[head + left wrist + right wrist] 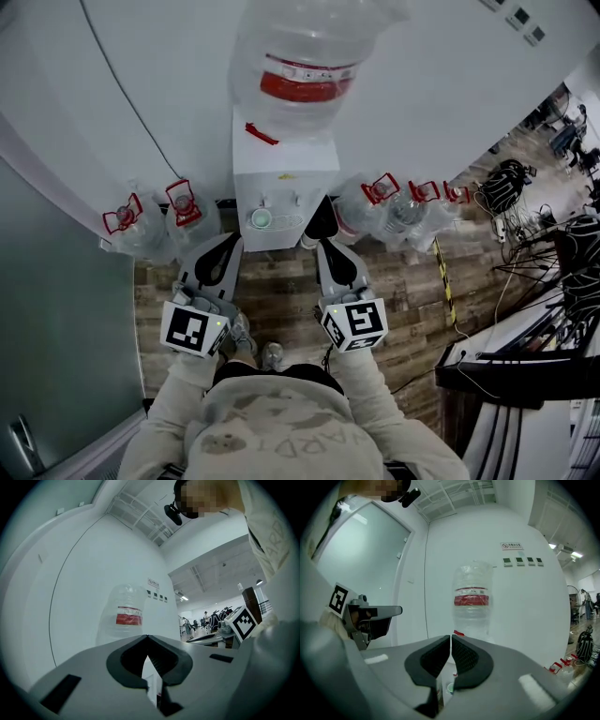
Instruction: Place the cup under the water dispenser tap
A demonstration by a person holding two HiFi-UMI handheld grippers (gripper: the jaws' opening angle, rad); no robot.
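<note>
A white water dispenser (281, 173) stands against the wall with a large clear bottle (305, 66) on top; the bottle (471, 597) also shows in the right gripper view. A small round cup (261, 218) with a greenish inside sits in the dispenser's recess below the two taps (279, 200). My left gripper (232, 241) hangs just left of the recess and my right gripper (322, 225) just right of it. Both are shut with nothing between the jaws. Through the slit below the right gripper's jaws (451, 637) a sliver of the cup (450, 687) shows. The left gripper (147, 637) points at the dispenser's white side.
Several spare water bottles with red handles stand on the wood floor left (141, 232) and right (389, 208) of the dispenser. A glass wall (56, 319) runs along the left. Cables and equipment (525, 234) crowd the right side.
</note>
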